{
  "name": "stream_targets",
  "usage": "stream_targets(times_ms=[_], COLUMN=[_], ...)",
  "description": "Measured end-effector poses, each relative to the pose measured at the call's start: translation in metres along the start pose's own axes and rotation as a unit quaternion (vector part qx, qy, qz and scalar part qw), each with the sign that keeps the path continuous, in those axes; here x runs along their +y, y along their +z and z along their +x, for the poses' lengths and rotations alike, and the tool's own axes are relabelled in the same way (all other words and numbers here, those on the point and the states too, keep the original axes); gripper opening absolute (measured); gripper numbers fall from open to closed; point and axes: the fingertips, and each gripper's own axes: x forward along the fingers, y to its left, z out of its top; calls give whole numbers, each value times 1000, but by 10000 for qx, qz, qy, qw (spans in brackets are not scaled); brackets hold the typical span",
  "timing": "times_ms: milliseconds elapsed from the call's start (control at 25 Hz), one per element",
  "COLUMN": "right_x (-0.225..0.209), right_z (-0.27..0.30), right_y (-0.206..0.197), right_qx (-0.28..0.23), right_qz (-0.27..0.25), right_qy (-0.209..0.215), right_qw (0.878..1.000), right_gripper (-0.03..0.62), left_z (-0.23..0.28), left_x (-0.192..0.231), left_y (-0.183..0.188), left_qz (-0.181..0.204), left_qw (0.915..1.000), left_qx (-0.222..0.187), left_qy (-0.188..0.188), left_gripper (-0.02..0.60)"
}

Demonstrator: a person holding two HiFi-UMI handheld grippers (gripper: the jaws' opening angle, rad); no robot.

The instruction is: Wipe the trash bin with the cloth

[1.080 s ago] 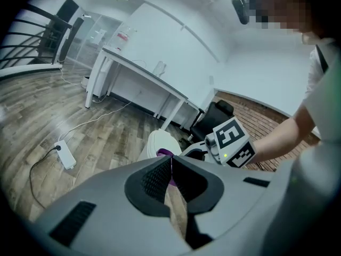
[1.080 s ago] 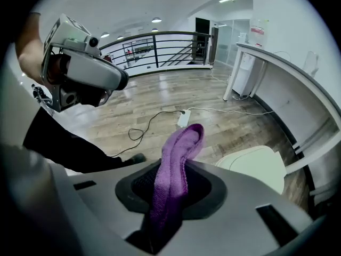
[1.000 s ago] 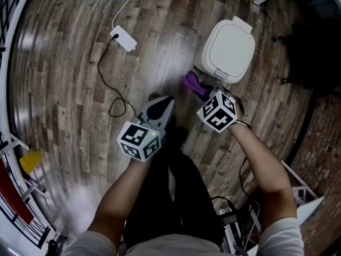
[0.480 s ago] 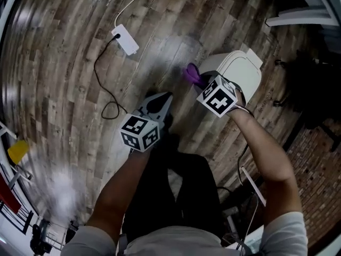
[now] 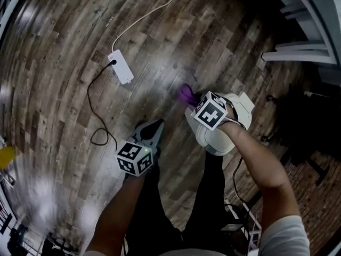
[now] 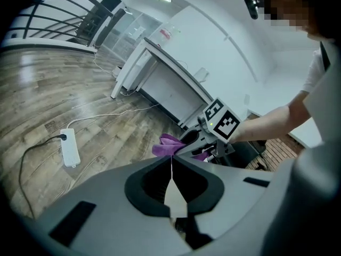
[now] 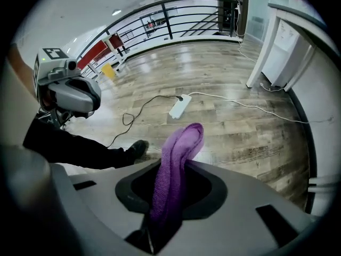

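My right gripper (image 7: 171,169) pinched the folded purple fabric cloth (image 7: 184,140). I judged it best to press the cloth flat against the white plastic trash bin (image 5: 212,139). My left gripper (image 6: 171,163) was pressed together, empty.

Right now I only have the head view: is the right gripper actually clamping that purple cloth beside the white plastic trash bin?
Observer: Yes; the right gripper view shows the right gripper shut on the purple cloth, a folded loop standing past the jaw tips.
Operator: And the left one?
Observer: The left gripper is shut, nothing between its jaws.
Operator: Does the right gripper view show the bin?
Observer: No; the white plastic trash bin is out of frame there, only wooden floor and a black metal railing.
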Motion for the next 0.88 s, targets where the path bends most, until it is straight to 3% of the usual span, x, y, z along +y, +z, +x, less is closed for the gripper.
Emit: stream_targets(times_ms=[240,520,880], right_x=[-82,-181,-220], right_z=[27,47,74], right_y=[-27,-93,-179], right_qx=[573,1479,2379], right_qz=[299,661,1458], right_qy=[218,-57,167], right_qw=[9977,9868,9601], right_gripper=[95,94,95], left_z=[39,95,137], left_x=[7,10,14], left_y=[-12,-54,-68], left_qz=[-356,-688,-541], left_qw=[9985,9970,9966], left_qx=[-287,-5,613], left_qy=[309,343,88], left_gripper=[8,8,8])
